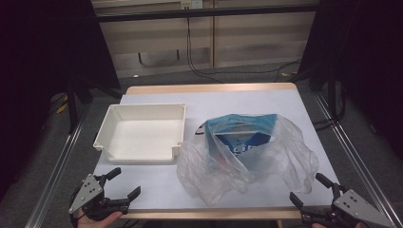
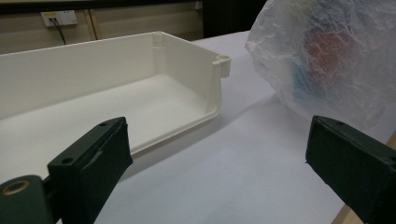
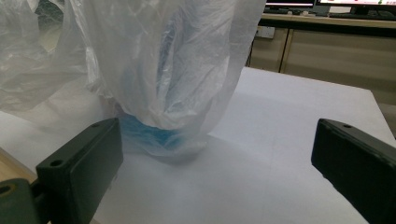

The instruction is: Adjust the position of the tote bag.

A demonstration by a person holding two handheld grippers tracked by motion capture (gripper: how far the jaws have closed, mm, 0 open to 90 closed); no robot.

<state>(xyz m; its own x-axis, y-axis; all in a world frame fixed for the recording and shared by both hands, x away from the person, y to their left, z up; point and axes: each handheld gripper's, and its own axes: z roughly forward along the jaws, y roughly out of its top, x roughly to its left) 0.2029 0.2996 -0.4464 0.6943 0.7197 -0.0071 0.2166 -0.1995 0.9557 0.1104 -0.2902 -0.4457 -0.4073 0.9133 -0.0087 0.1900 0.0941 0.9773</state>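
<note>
A see-through crinkly plastic bag [image 1: 247,156] sits on the right half of the white-topped table [image 1: 228,99]. Inside the plastic bag is a blue and white packet [image 1: 247,135], and something red shows through the plastic in the left gripper view, too blurry to tell what it is. The bag's loose edges spread out toward the near right corner of the table.

Just beside the bag, on its left, is an empty white plastic tray [image 1: 142,133] with low walls. The tray and the bag are close together, but I cannot tell if they touch.

The left gripper [image 1: 122,184] is at the near left corner of the table, in front of the tray. Its two black jaws are wide apart and hold nothing. A hand [image 1: 97,221] holds it from below.

The right gripper [image 1: 308,188] is at the near right corner, close to the edge of the bag but not touching it. Its jaws are wide apart too, with nothing between them
</note>
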